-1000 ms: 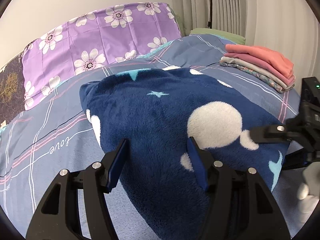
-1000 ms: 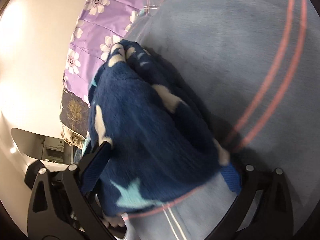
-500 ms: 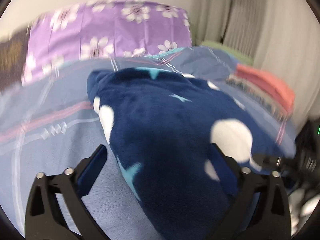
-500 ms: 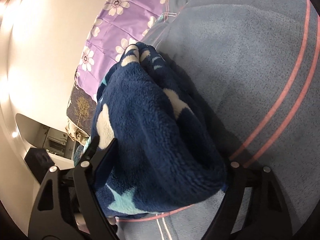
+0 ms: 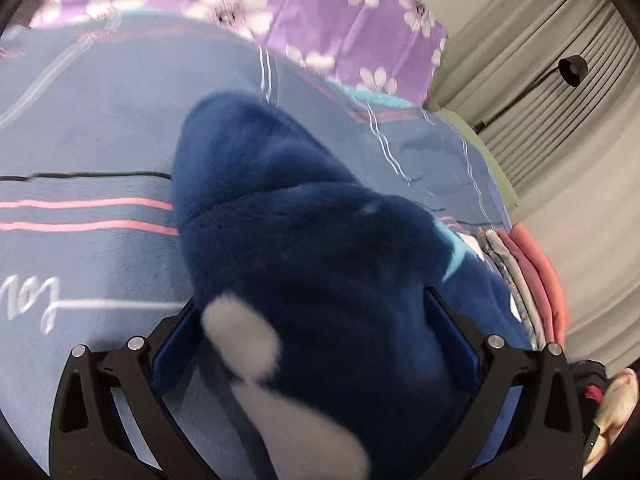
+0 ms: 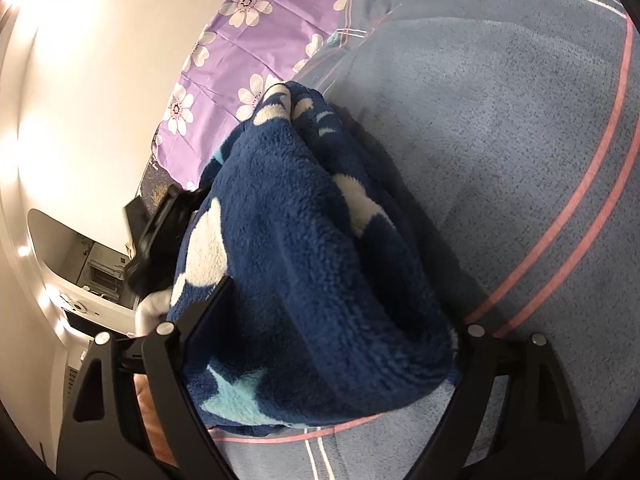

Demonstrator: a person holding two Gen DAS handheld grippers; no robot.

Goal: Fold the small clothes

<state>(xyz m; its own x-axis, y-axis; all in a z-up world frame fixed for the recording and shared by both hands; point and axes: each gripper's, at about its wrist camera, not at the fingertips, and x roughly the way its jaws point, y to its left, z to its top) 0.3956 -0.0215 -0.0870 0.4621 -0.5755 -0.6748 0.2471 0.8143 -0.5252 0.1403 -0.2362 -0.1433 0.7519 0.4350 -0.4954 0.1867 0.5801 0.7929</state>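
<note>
Since the earlier frame, left tool (image 5: 316, 344) has swung around the folded navy fleece (image 5: 312, 264), jaws spread, released. Right tool (image 6: 332, 328), jaws just reopening slightly, straddles the fleece's near end; contact unclear. Fleece lies on the bed's blue blanket (image 6: 500, 128); folded stack (image 5: 532, 276) beyond.

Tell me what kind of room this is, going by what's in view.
Most likely a bedroom. The work surface is a bed with a blue striped bedspread and a purple flowered pillow at its head; grey curtains hang beside it, and a stack of folded clothes sits near the fleece garment.
</note>
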